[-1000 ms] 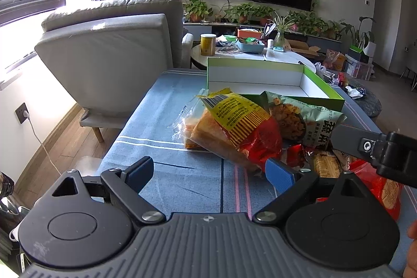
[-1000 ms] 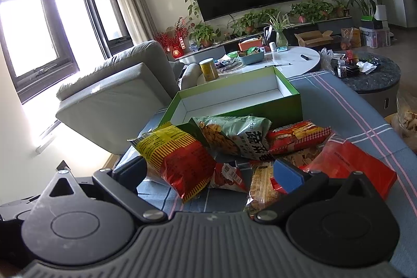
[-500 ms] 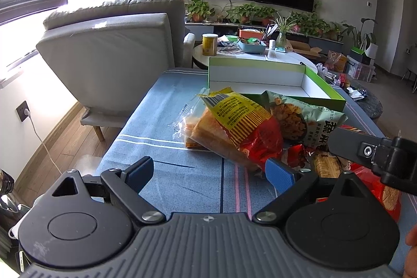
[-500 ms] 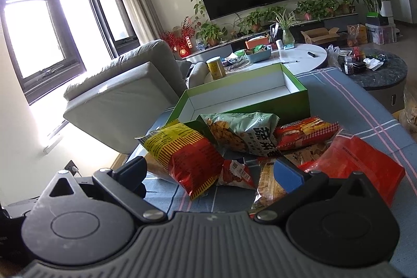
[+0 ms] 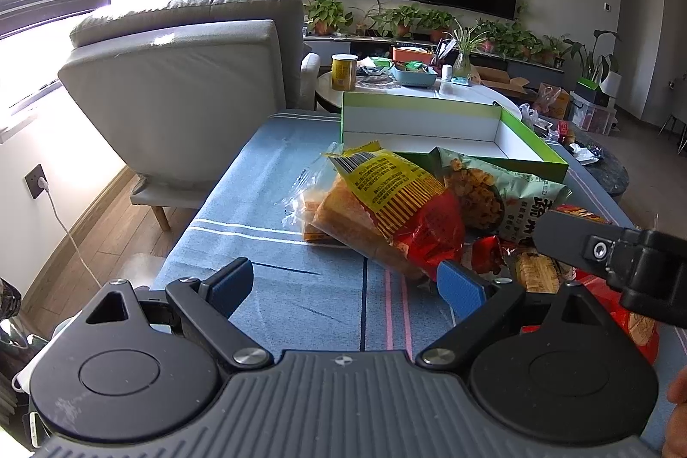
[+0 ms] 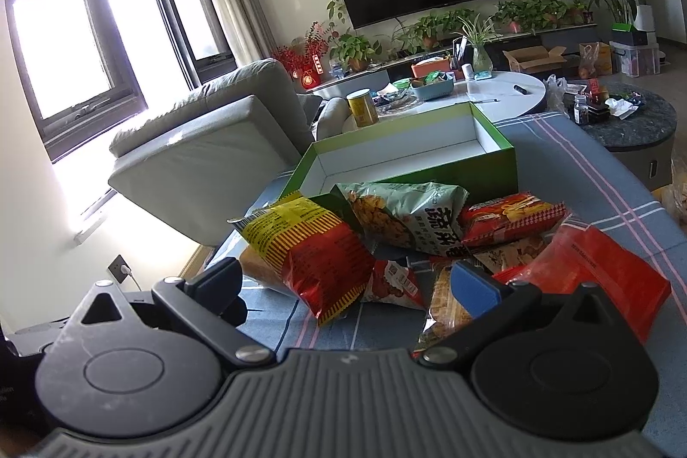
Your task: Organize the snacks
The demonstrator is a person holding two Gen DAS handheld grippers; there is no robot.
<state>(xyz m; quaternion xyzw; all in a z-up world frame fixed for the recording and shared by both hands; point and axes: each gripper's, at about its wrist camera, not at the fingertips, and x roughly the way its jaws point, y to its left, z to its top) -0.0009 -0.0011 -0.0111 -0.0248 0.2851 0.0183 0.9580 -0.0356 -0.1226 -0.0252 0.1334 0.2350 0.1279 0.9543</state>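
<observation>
Left wrist view is showing the left gripper [image 5: 343,282] hanging with its blue fingers [image 5: 461,288] spread wide and nothing between them, low over the blue striped cloth [image 5: 266,209] just short of the snack pile. Compared with a second ago that view is hardly changing, while the right gripper's finger [image 5: 601,250] is pushing further in from the right edge, over the bags. Right wrist view is showing the right gripper [image 6: 343,286], fingers likewise spread and empty, with the pile sitting slightly further below it than a second ago, so it is probably lifting and advancing. Nearest its fingers are lying the yellow-and-red bag [image 6: 313,247], a small red packet [image 6: 393,284] and a biscuit pack [image 6: 442,299]; beyond them, the green bag [image 6: 408,213], a red crinkle-edged packet [image 6: 511,215] and a flat red pouch [image 6: 601,269]. Behind the pile, touching it, the green box [image 6: 493,162] is standing open and empty. I judge that sorting is only starting: no snack is boxed yet, and the right gripper seems to be choosing its first bag.
</observation>
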